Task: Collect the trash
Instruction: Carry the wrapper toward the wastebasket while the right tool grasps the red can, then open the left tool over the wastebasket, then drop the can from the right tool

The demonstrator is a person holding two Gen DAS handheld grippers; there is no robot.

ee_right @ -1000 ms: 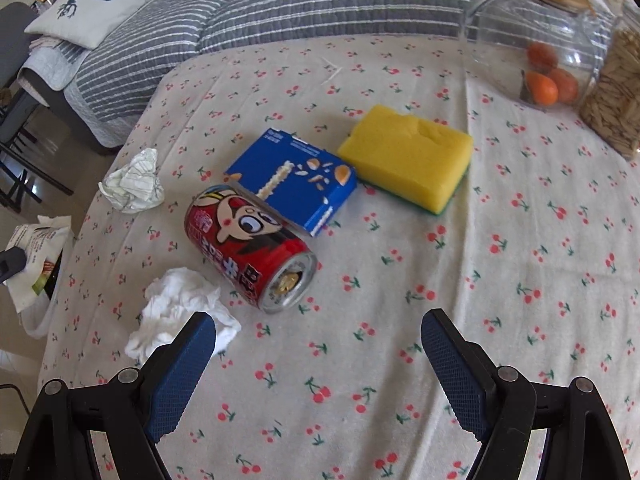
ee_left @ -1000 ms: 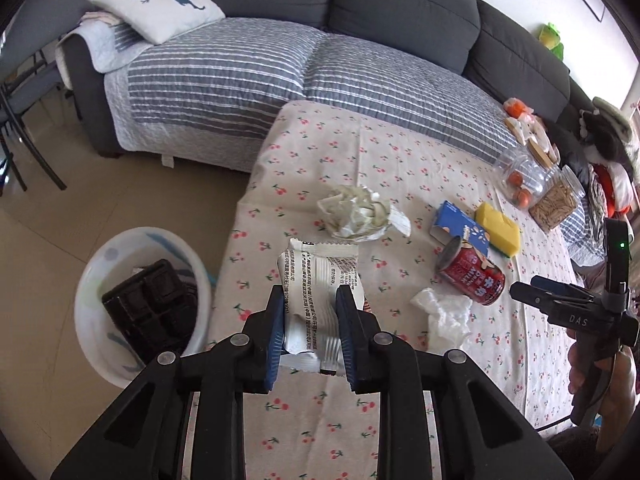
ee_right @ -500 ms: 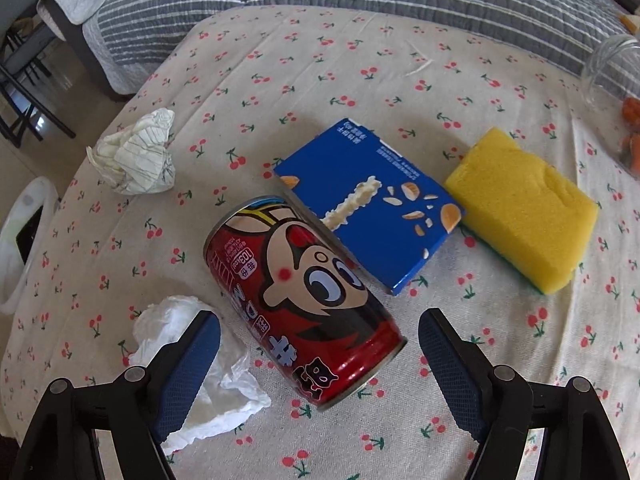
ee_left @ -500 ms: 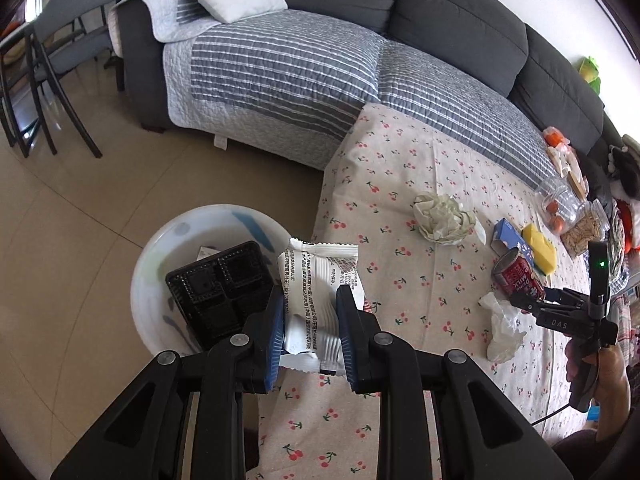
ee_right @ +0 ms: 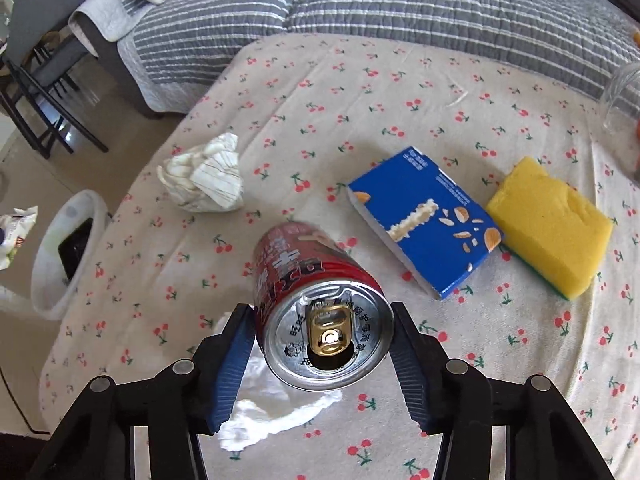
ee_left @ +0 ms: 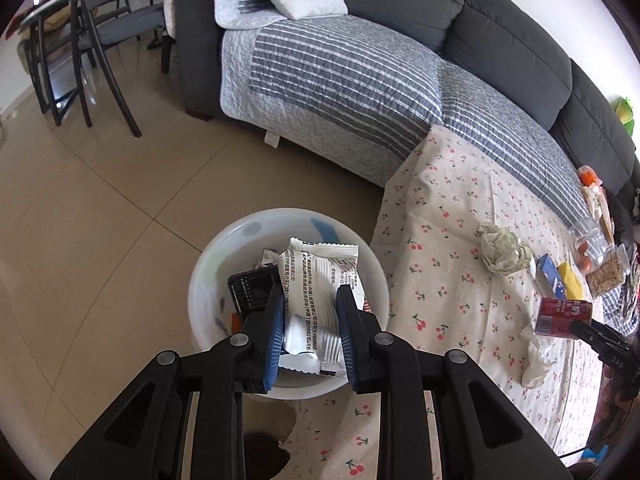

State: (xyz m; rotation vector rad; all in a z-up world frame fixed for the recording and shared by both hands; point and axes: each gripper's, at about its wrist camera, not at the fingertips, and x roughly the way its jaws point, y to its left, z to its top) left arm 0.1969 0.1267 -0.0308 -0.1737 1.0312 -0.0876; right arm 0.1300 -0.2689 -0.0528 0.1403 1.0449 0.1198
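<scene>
Left gripper clamped on a white snack wrapper printed with small black text too fine to read, held over the white trash bin on the tiled floor, just beside the bench edge. Inside the bin, a black plastic tray. Right gripper closed on a red drink can, pull-tab end facing the camera, ring of Chinese characters on the lid, red label lettering blurred. Beneath the can, a crumpled white tissue on the cherry-print cloth. Farther out, a wadded paper ball to the left, a blue snack box touching a yellow sponge to the right. Beyond, bare cloth up to a grey striped sofa.
</scene>
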